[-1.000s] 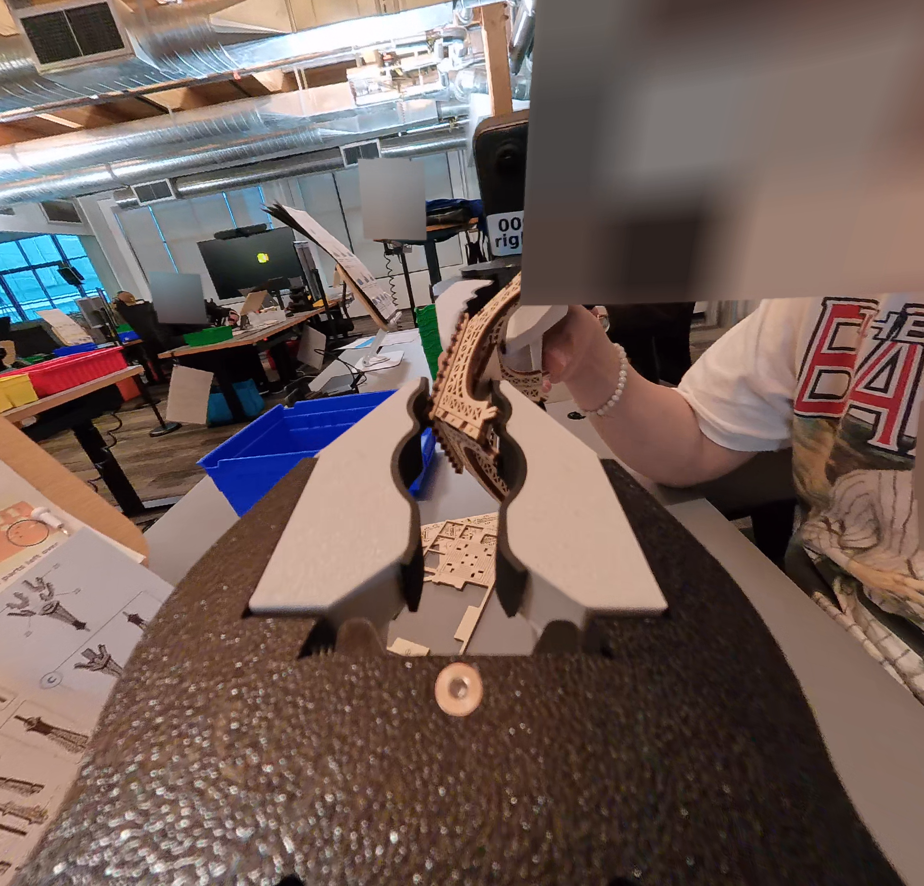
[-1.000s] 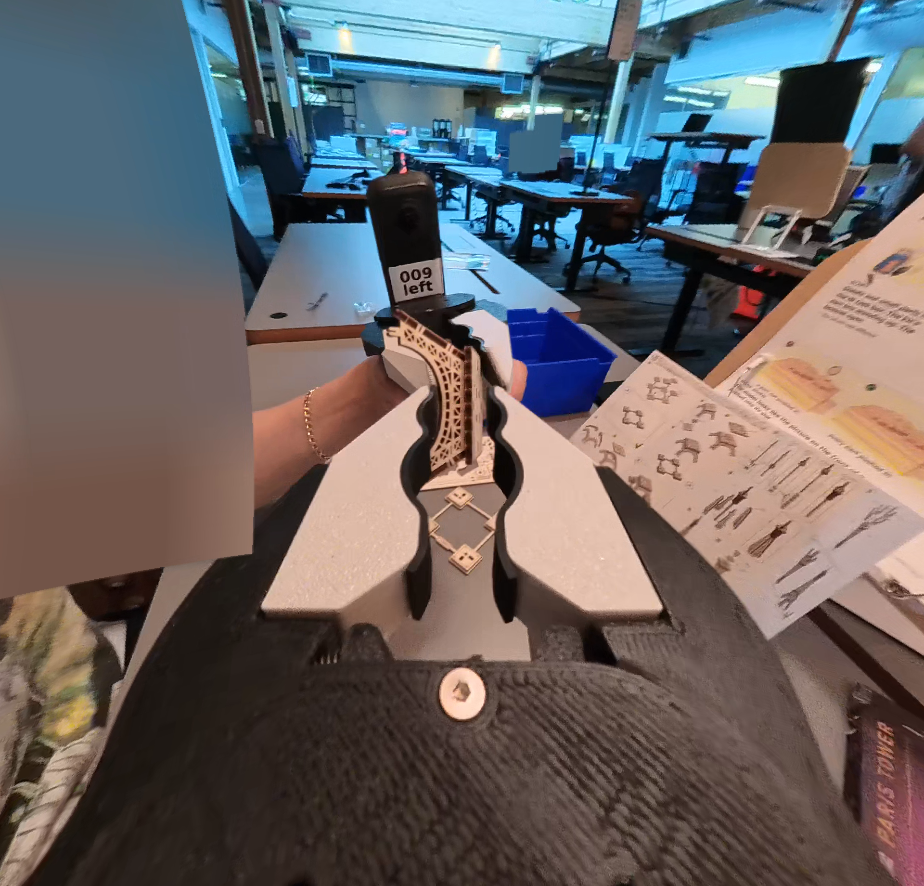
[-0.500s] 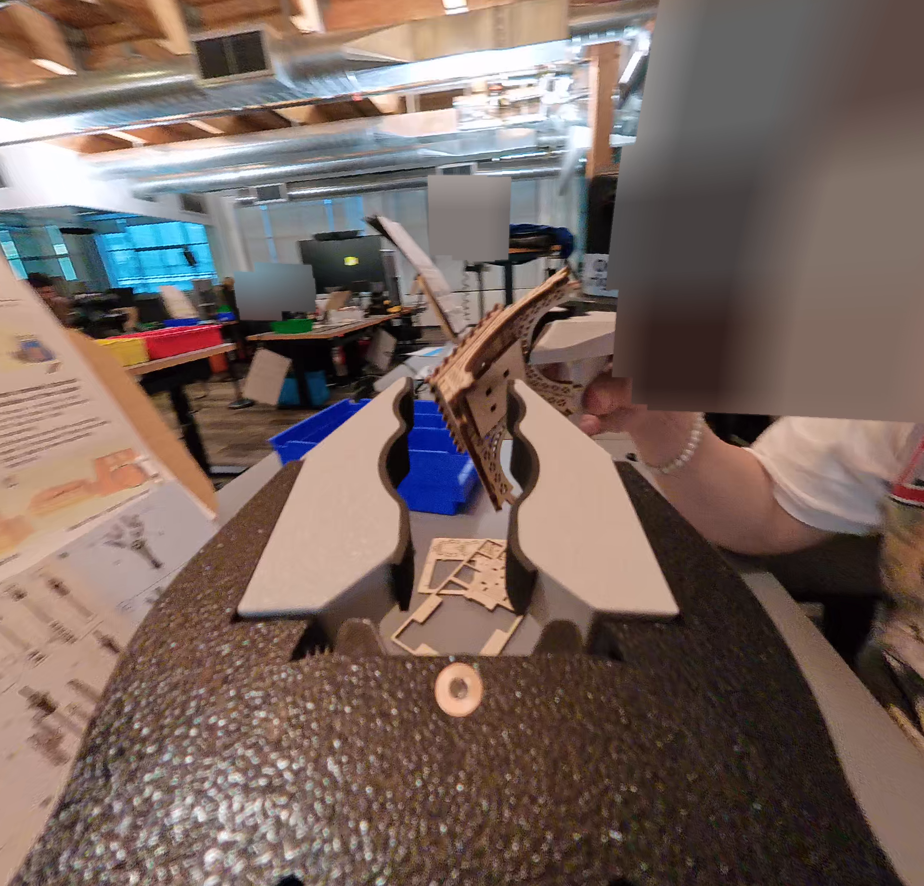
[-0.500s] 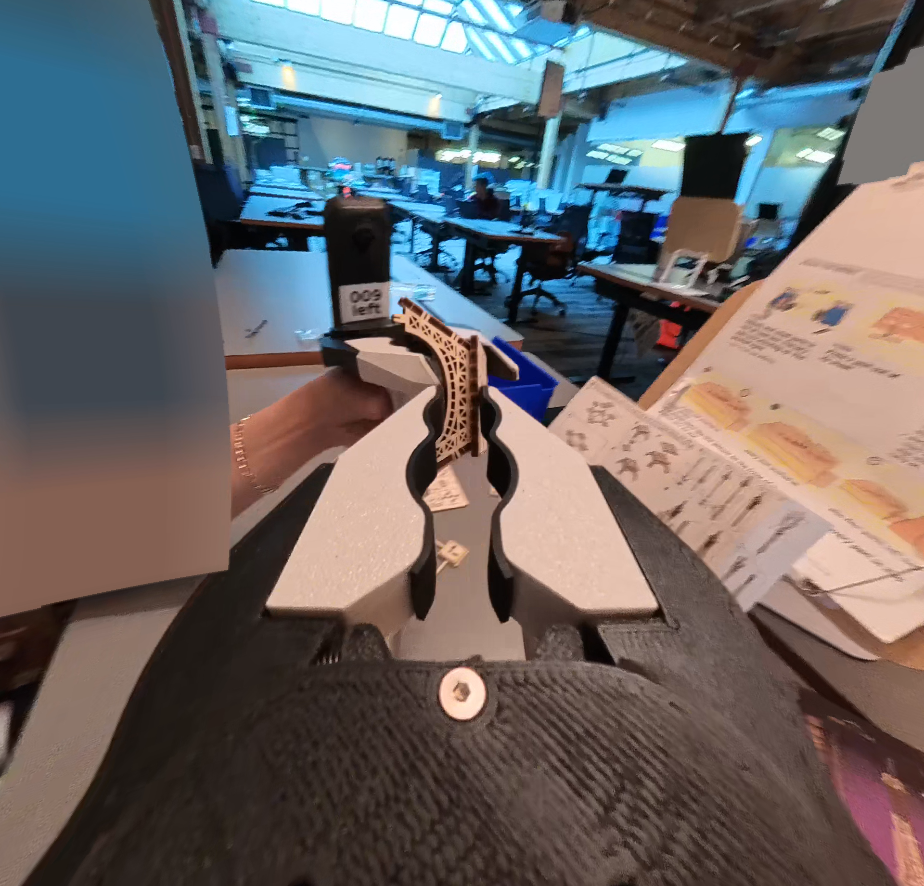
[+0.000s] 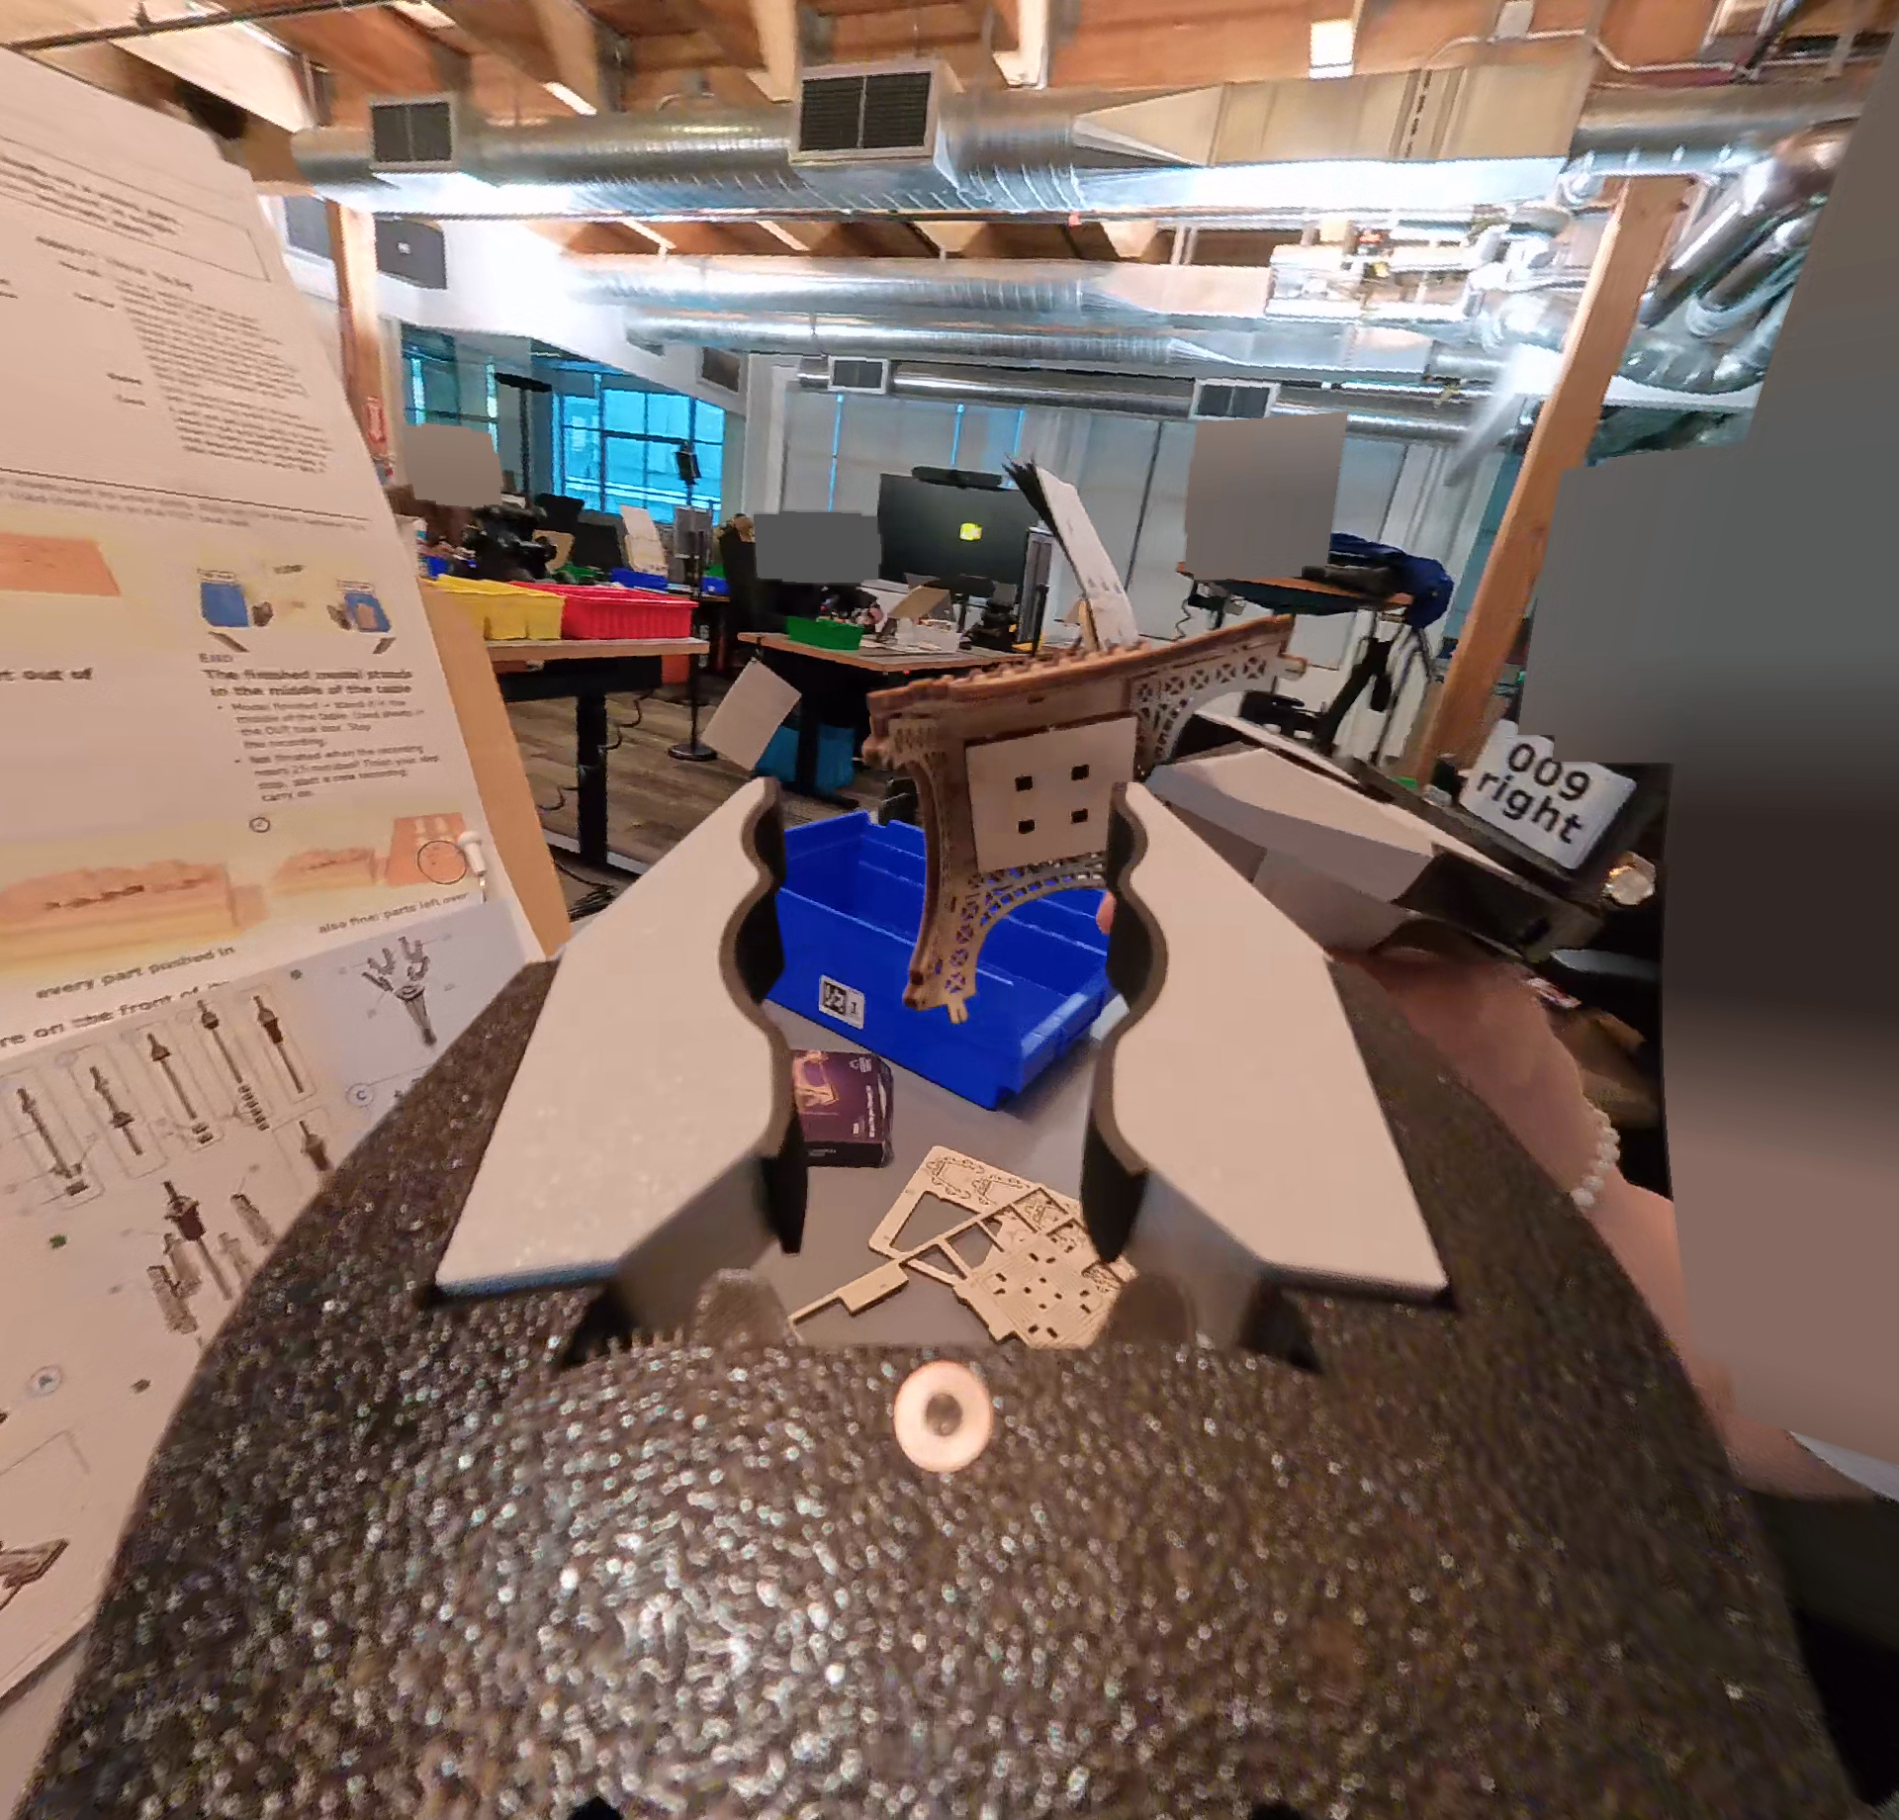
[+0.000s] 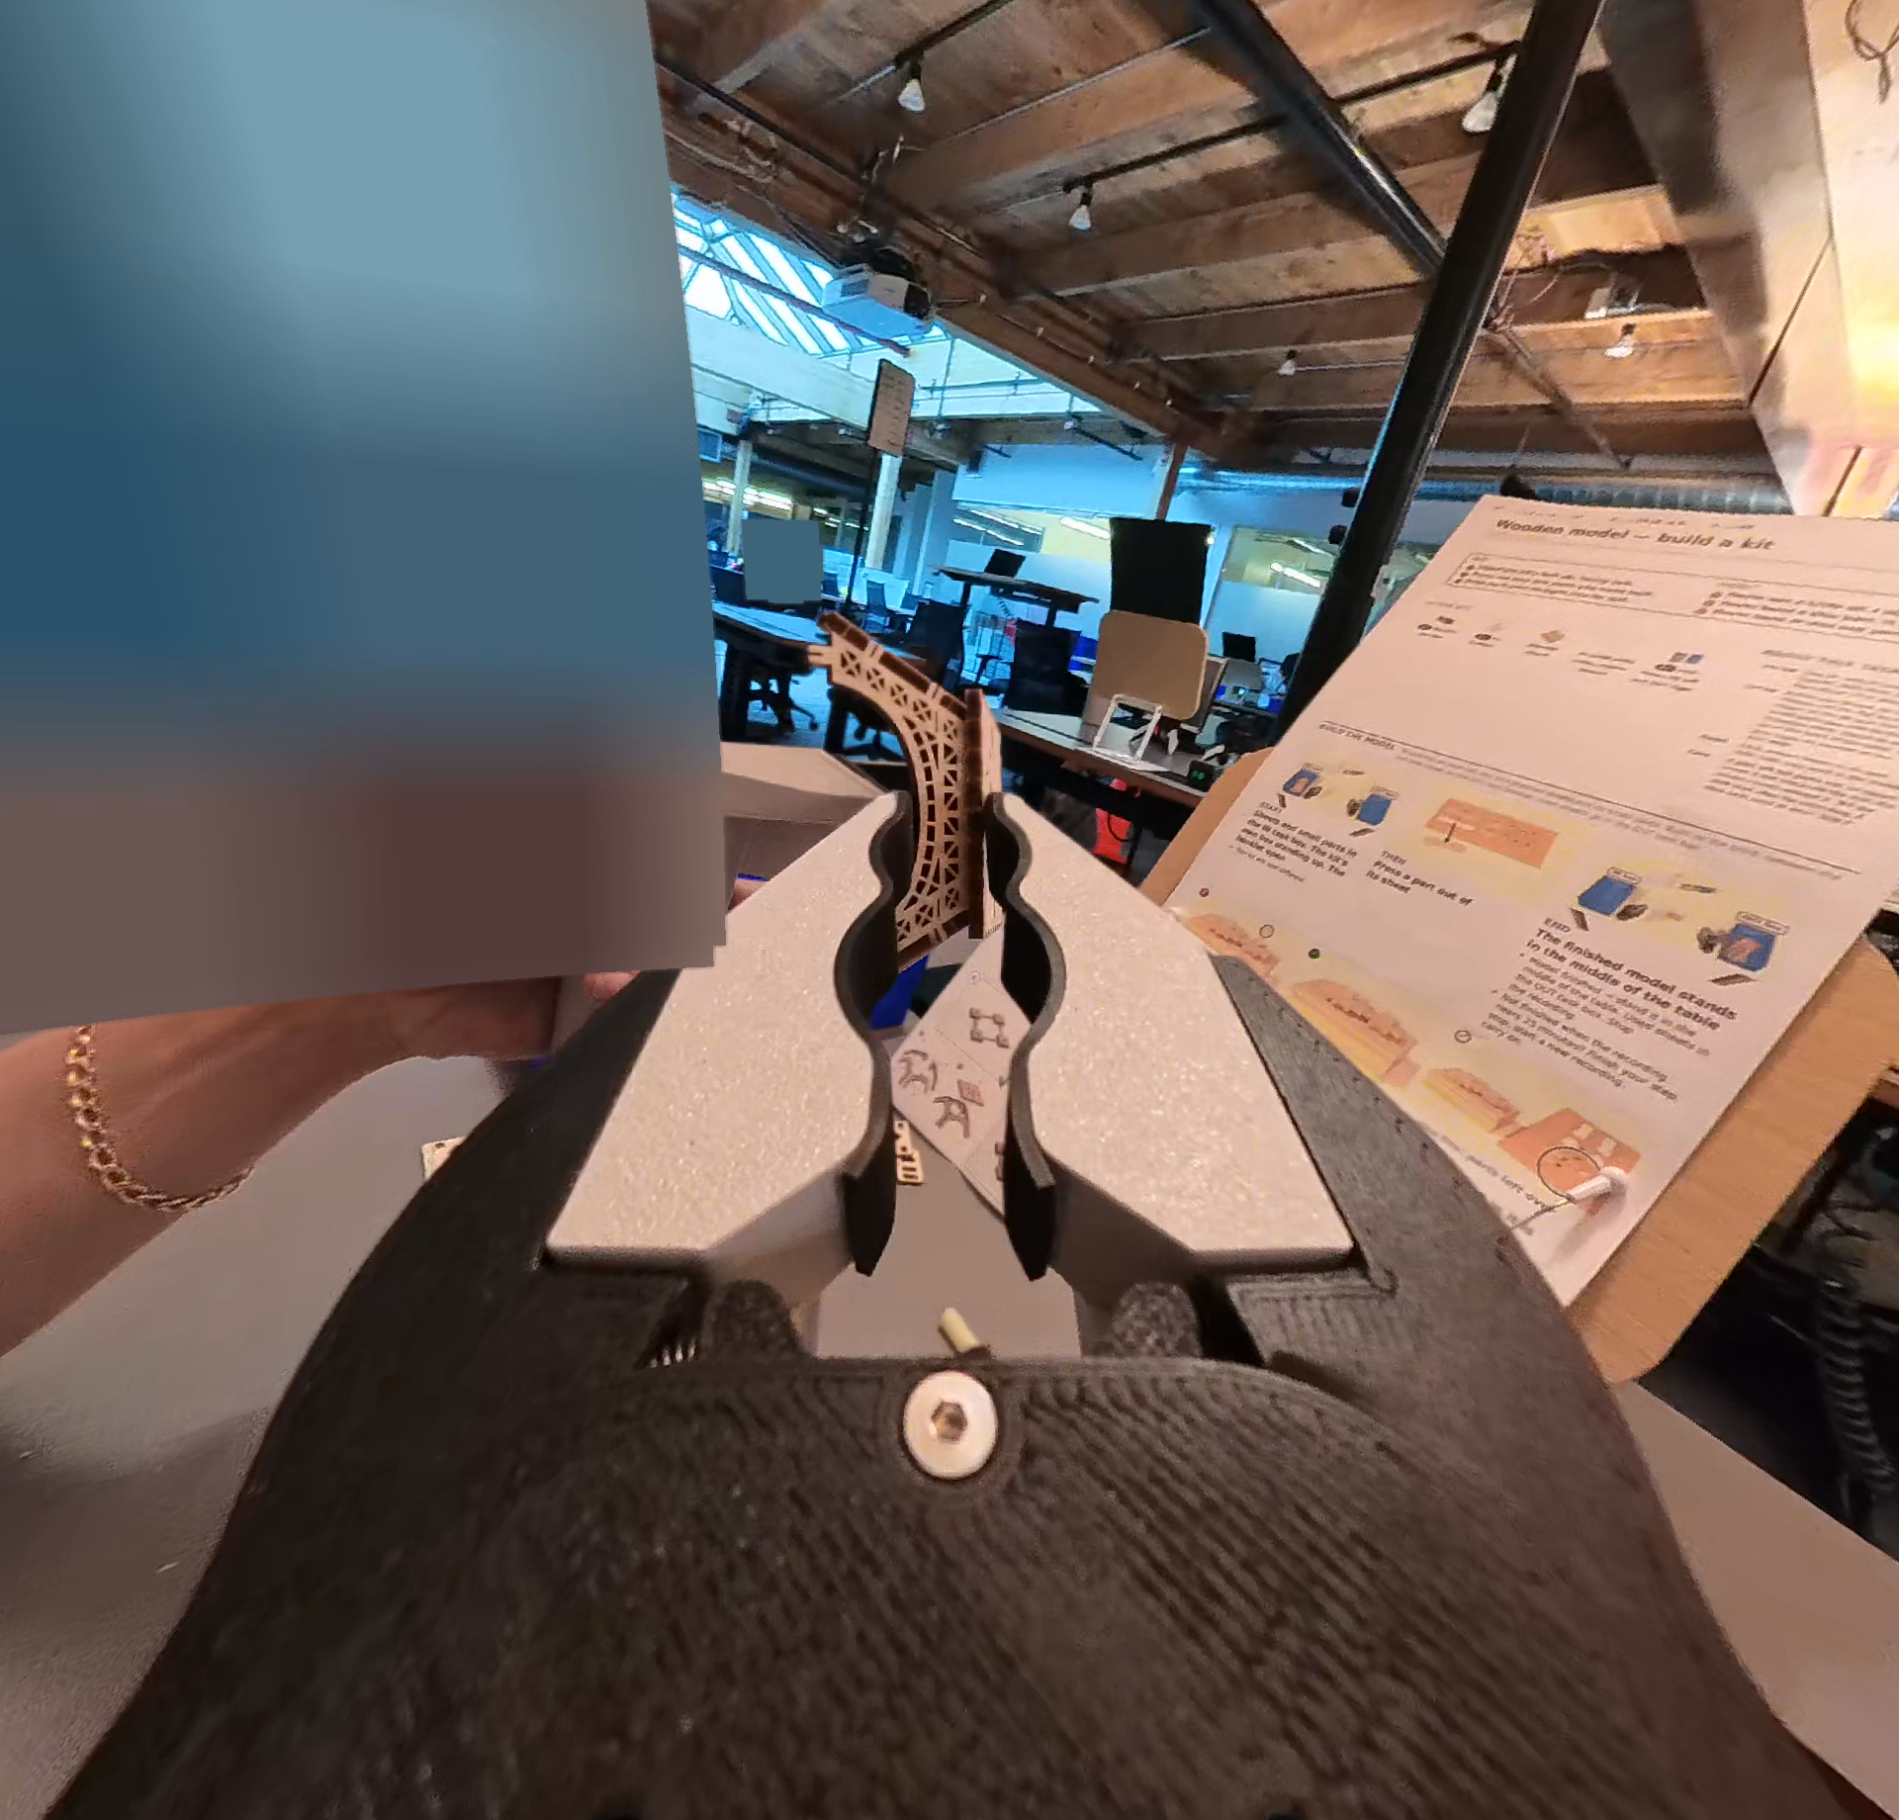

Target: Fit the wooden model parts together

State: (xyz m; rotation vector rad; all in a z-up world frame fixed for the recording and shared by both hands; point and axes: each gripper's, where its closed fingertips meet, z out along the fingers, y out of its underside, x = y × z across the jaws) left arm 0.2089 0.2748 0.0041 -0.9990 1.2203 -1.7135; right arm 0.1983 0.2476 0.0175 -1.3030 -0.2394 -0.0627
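Note:
The wooden lattice tower model (image 5: 1028, 805) hangs in the air, tipped on its side, with a pale square plate with holes facing me. My left gripper (image 5: 940, 846) is open, its fingers wide apart; the model sits just beyond them, close to the right finger. My right gripper (image 6: 951, 815) is shut on the model (image 6: 940, 825), pinching its curved lattice leg at the fingertips. The right gripper also shows in the left wrist view (image 5: 1161, 774), coming in from the right. Loose wooden sheet parts (image 5: 987, 1247) lie on the grey table below.
A blue bin (image 5: 925, 959) and a small purple box (image 5: 843, 1108) sit on the table beyond the left gripper. Instruction sheets on a board stand at the side (image 5: 206, 640), (image 6: 1593, 794). A person's arm with a bracelet (image 6: 113, 1123) is at the left. A small white peg (image 6: 961, 1329) lies below.
My left gripper has opened and let go of the model. The right gripper still holds it and has turned it over onto its side, lifting it higher.

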